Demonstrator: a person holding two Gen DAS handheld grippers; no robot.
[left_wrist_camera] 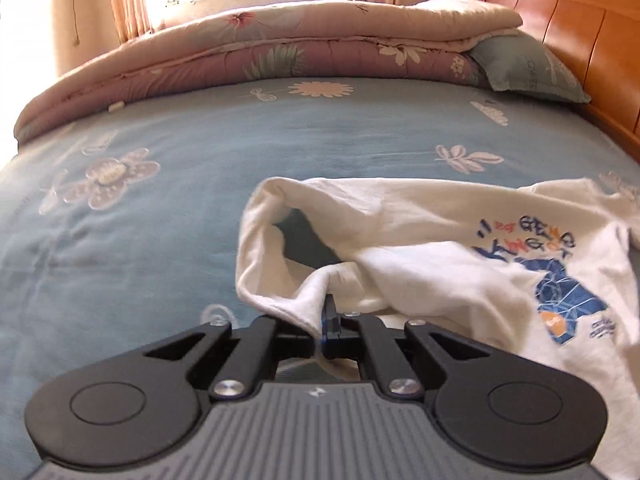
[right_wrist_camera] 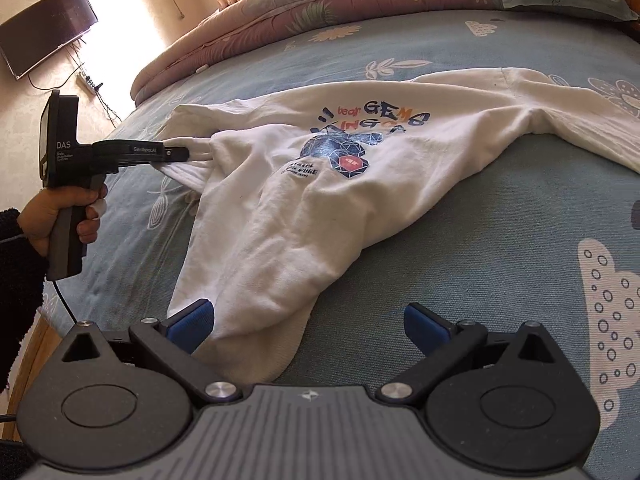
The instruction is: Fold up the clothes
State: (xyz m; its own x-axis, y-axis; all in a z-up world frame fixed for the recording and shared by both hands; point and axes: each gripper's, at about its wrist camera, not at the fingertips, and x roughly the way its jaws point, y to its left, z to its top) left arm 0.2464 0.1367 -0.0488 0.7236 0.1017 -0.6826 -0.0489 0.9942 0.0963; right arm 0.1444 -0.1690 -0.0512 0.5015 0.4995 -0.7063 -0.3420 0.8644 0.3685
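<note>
Matt white cotton sweatshirt (right_wrist_camera: 304,216)

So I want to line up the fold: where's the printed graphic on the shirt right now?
In the right wrist view the printed graphic faces up near the middle of the white shirt, on the blue bedsheet, right of the left gripper pinching the fabric.

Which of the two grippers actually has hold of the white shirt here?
The left gripper: its jaws are shut on a fold of the white shirt. The right gripper is open, its fingers either side of the near end, clamping nothing.
</note>
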